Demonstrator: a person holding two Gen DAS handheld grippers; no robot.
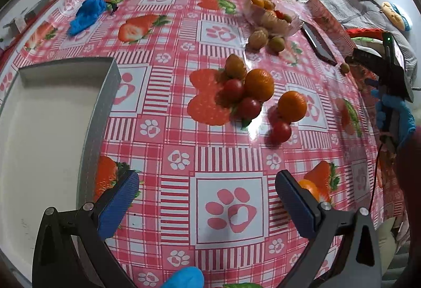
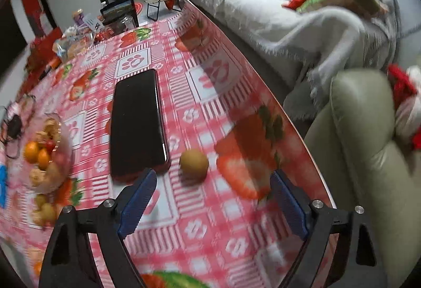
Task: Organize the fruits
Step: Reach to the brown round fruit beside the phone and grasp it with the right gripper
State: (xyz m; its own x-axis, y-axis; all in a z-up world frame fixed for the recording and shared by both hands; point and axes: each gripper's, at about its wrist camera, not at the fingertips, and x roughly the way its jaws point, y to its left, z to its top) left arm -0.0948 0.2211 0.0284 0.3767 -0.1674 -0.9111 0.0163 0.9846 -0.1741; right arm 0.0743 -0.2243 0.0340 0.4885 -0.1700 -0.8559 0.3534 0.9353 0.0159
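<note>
We see the loose fruit mid-table: two oranges (image 1: 259, 84), cherry tomatoes (image 1: 233, 88) touching them, a clear bowl (image 1: 294, 24) of fruit further back w/ two pieces just beside it. A small greenish-brown fruit (image 2: 194, 163) sits alone near the table edge, next to a black phone (image 2: 136, 122). White tray (image 1: 109, 93) at left. Our left gripper (image 1: 207, 199) hangs spread over bare tablecloth (image 1: 184, 130), nothing between the pads. Right gripper (image 2: 213, 192) likewise wide, nothing gripped, the lone fruit just ahead of it.
</note>
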